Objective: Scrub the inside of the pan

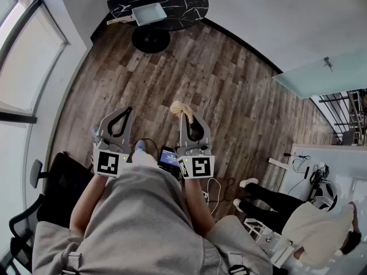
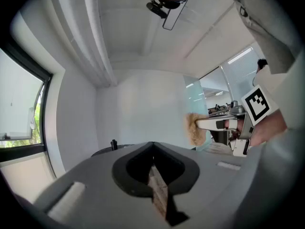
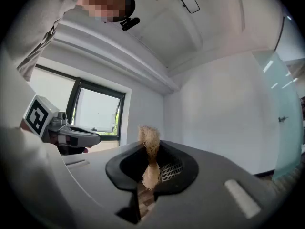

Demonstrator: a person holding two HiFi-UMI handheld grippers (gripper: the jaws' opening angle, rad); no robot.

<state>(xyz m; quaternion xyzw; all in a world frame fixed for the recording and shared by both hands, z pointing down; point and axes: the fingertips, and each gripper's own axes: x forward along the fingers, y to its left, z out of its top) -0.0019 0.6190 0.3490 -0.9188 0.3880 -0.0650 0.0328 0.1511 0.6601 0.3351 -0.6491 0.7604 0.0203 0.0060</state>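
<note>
A pale rectangular pan (image 1: 149, 13) with a light handle sits on a round black marble table (image 1: 186, 2) far ahead across the room. Both grippers are held at waist height, well short of it. My right gripper (image 1: 184, 114) is shut on a tan fibrous scrubber (image 1: 178, 106), which sticks up from between the jaws in the right gripper view as well, scrubber (image 3: 149, 140). My left gripper (image 1: 127, 111) is shut with nothing in it, and its jaws meet in a closed line in the left gripper view (image 2: 152, 146). That view also shows the right gripper (image 2: 224, 124) beside it.
Wood plank floor (image 1: 229, 90) stretches between me and the table. A window (image 1: 23, 67) runs along the left wall. A black office chair (image 1: 34, 196) stands at lower left. Another person (image 1: 309, 222) sits at lower right by a white desk (image 1: 338, 165). A glass panel (image 1: 321, 76) stands at right.
</note>
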